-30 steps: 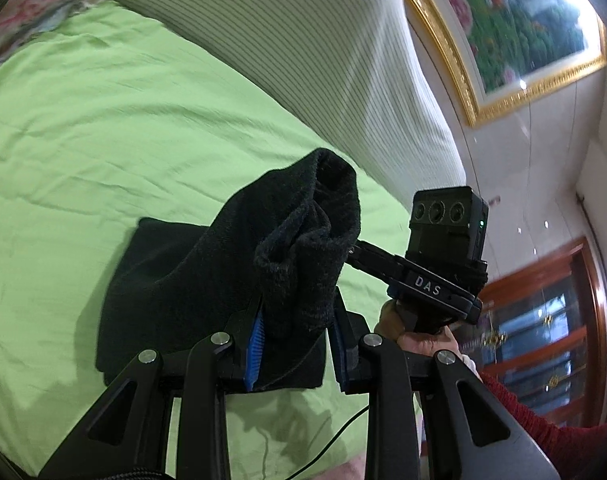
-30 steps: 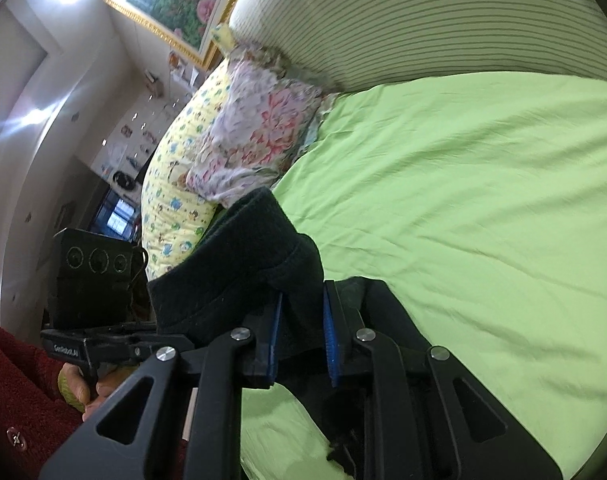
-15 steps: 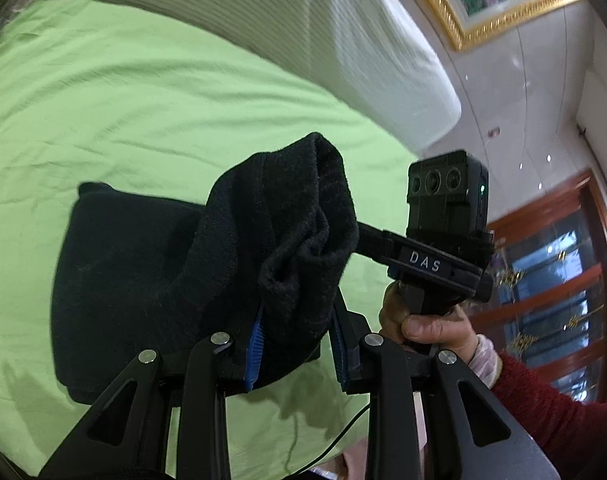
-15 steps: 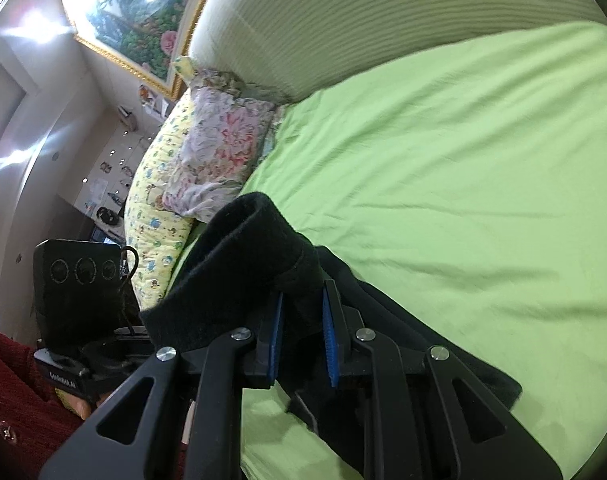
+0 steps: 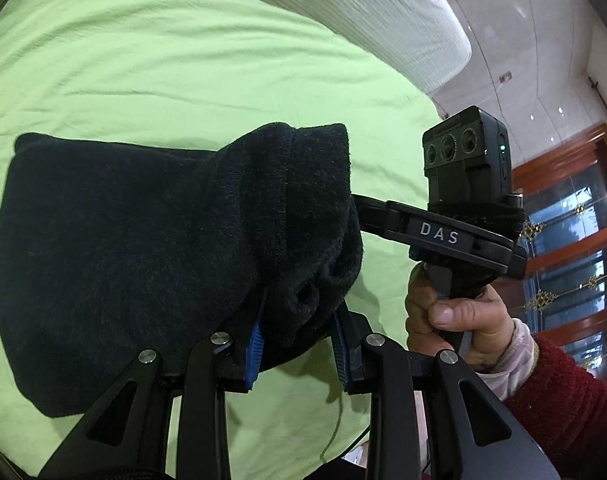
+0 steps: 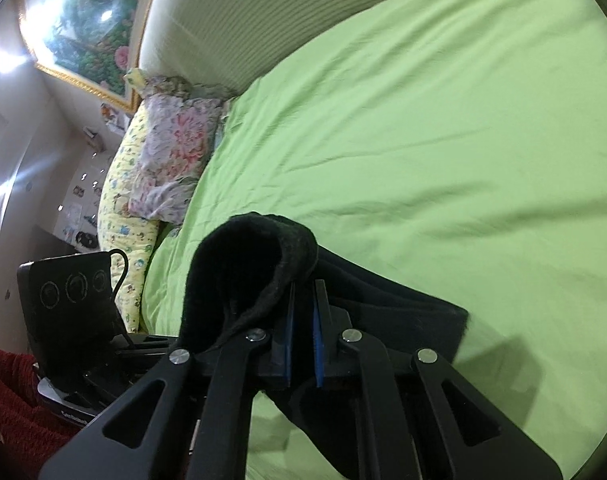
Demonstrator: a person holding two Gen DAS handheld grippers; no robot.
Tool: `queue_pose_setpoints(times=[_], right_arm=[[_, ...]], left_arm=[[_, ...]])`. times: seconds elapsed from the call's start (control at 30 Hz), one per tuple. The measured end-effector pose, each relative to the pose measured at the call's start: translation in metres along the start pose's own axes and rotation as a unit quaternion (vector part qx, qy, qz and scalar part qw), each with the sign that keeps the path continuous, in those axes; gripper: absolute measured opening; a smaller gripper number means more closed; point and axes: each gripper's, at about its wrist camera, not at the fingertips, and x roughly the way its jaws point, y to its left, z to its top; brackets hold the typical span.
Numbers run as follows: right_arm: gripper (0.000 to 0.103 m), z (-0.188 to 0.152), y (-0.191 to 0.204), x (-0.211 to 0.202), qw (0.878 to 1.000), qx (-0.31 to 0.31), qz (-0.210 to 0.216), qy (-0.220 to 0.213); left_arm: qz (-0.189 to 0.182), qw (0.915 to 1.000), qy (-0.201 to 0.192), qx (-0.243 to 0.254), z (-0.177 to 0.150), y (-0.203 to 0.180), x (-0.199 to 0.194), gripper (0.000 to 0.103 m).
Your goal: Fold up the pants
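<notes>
Black fleece pants (image 5: 123, 248) lie partly flat on the green bed sheet (image 5: 143, 60), their near end lifted and bunched. My left gripper (image 5: 299, 320) is shut on that bunch, thick cloth filling the space between its blue pads. At the right of the left wrist view a person's hand (image 5: 455, 320) holds the right gripper (image 5: 439, 236), whose fingertips vanish into the same fold. In the right wrist view the right gripper (image 6: 303, 292) is closing, its pads almost together. A fold of the pants (image 6: 243, 264) is pinched at their tips and drapes over the left finger.
A striped padded headboard (image 6: 263, 20) runs along the far side of the sheet (image 6: 423, 140). Floral and yellow pillows (image 6: 171, 160) are piled at the left. A gold-framed painting (image 6: 83, 32) hangs above. A wooden glass-door cabinet (image 5: 575, 240) stands at the right.
Both grippers have sunk toward the bed with the pants, and more black cloth now lies flat on the sheet. The right jaws have narrowed.
</notes>
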Motion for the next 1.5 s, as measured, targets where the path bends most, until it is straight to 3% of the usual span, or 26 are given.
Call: queue_pose_setpoints(times=[0.27,0.5,0.57,0.63,0.7,0.9,1.0,1.17,1.5], right_arm=[[0.009,-0.015,-0.01,-0.021,0.998,0.051,-0.042,-0.024],[0.012,-0.035,-0.017,-0.037,0.99,0.104,-0.086,-0.045],[0.02,-0.038,-0.016,-0.042,0.988,0.112,-0.091,-0.059],[0.043,-0.041,-0.014,-0.049,0.985,0.123,-0.095,-0.073],[0.05,-0.042,-0.01,-0.055,0.984,0.125,-0.094,-0.088],[0.051,-0.041,0.014,-0.049,0.987,0.1,-0.091,-0.083],[0.051,-0.041,0.021,-0.039,0.989,0.096,-0.09,-0.074],[0.053,-0.042,0.025,-0.02,0.987,0.084,-0.126,-0.048],[0.055,-0.044,0.024,-0.008,0.983,0.093,-0.156,-0.042]], left_arm=[[-0.021,0.9992,0.034,0.004,0.011,-0.003,0.021,0.042],[-0.073,0.9947,0.067,0.023,0.01,-0.011,0.016,0.044],[-0.08,0.9943,0.066,0.025,0.009,-0.013,0.009,0.048],[-0.084,0.9944,0.061,0.02,0.012,-0.009,0.002,0.05],[-0.085,0.9951,0.05,0.01,0.011,0.001,-0.007,0.052],[-0.064,0.997,0.002,-0.043,0.025,0.037,-0.035,0.056],[-0.047,0.9951,-0.027,-0.083,0.032,0.063,-0.053,0.064],[-0.008,0.989,-0.052,-0.138,0.039,0.103,-0.063,0.072],[0.015,0.985,-0.026,-0.17,0.041,0.143,-0.042,0.073]])
